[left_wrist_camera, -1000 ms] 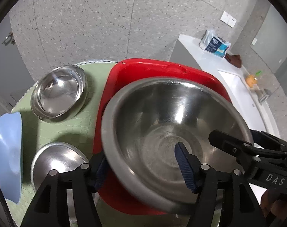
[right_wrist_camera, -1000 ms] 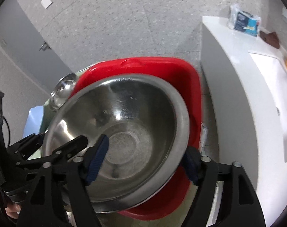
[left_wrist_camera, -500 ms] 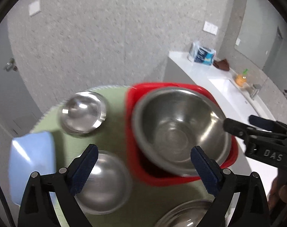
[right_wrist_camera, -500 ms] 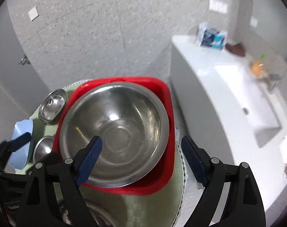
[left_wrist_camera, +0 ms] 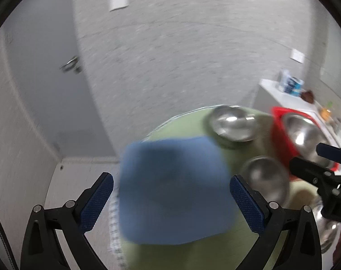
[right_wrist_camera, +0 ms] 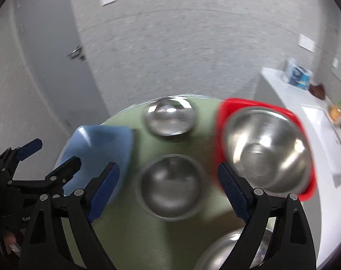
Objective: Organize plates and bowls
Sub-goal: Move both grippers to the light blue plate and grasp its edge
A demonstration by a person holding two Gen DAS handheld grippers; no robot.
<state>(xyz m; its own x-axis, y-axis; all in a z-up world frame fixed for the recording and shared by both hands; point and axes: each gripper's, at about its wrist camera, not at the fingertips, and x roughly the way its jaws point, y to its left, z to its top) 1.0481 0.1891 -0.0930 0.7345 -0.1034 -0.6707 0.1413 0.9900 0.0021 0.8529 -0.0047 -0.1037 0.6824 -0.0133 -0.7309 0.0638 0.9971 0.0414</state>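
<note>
**Big bowl dropped in the red tub; both grippers swing to what is left**

Speckled grey wall and a grey door fill the background behind a round desk (right_wrist_camera: 188, 243) under a green mat, with a white counter off to the right. A second ago both grippers held the large steel bowl (right_wrist_camera: 267, 150) by its rim over the red tub (right_wrist_camera: 222, 117); now that bowl sits inside the tub and neither gripper touches it. Both views have swung leftward across the desk and are smeared by the motion.

The left gripper (left_wrist_camera: 171, 202) has its jaws spread wide, having just been opening, and the blue square dish (left_wrist_camera: 175, 189) lies in line between them; the pads do not appear to press on it, though blur makes contact hard to rule out. The right gripper (right_wrist_camera: 168, 191) is also wide and empty, its jaws having just opened further, with a small steel bowl (right_wrist_camera: 170, 186) framed between them on the mat. A second small steel bowl (right_wrist_camera: 169, 118) rests farther back near the desk's edge, and the rim of another steel vessel (right_wrist_camera: 233, 249) shows at the near edge.

My reading: the large bowl's placement is done, and the next pickups are the blue dish and a small bowl. Several pieces are still loose, so the sorting looks well short of finished.
</note>
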